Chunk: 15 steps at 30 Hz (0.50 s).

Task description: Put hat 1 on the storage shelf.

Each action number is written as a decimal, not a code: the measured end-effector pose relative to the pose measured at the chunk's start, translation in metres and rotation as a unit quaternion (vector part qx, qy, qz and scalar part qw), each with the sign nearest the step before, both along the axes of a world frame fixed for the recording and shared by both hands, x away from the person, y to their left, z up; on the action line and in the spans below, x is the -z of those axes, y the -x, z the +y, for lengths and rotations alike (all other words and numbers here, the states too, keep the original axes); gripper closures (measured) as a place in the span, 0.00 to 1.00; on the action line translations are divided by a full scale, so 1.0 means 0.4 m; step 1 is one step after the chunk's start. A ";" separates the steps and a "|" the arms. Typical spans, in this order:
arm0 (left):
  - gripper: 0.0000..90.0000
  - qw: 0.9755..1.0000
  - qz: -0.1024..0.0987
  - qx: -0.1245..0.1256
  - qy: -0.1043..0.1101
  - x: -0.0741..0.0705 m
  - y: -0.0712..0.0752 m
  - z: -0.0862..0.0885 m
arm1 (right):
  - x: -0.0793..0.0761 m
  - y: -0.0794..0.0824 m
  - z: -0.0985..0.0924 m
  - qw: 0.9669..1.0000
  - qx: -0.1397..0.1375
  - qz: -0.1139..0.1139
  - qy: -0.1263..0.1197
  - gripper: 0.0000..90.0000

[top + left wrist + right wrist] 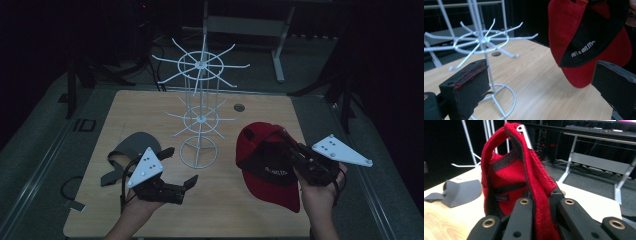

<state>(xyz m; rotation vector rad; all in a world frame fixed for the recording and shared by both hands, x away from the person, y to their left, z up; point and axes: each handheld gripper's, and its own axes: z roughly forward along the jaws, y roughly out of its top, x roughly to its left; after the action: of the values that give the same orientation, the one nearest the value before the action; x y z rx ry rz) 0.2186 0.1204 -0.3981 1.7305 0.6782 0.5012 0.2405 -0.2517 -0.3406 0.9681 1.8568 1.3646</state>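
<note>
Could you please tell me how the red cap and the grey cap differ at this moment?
The red cap is clamped in the shut right gripper and lifted off the table; the grey cap lies flat on the wooden table, ungripped. The red cap has a black underbrim with white lettering; the grey cap looks plain. The red cap sits right of the white wire rack, the grey cap left, near the open left gripper. Both are brimmed caps.

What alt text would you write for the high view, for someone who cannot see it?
A person's right gripper is clamped on a red cap lifted above a wooden table, while the left gripper hangs open and empty. A white wire hook stand rises mid-table, and a grey cap lies at its left.
</note>
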 end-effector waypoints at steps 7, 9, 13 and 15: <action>0.02 1.000 -0.011 0.021 -0.009 -0.032 -0.011 -0.068 | -0.011 0.018 0.013 1.000 -0.014 -0.004 -0.001 0.95; 0.02 0.999 -0.010 0.028 -0.011 -0.039 -0.018 -0.088 | -0.012 0.021 0.017 1.000 -0.021 -0.002 -0.006 0.95; 0.02 0.999 -0.013 0.036 -0.016 -0.054 -0.031 -0.126 | -0.013 0.030 0.032 1.000 -0.028 -0.004 -0.002 0.95; 0.02 0.999 -0.017 0.038 -0.019 -0.063 -0.037 -0.148 | -0.013 0.034 0.036 0.999 -0.033 -0.003 -0.004 0.95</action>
<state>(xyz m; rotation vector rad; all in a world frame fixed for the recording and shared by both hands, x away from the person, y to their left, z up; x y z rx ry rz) 0.2334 0.0611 -0.3730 1.7723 0.5795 0.4916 0.2271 -0.2372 -0.3353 0.9115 1.8957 1.4127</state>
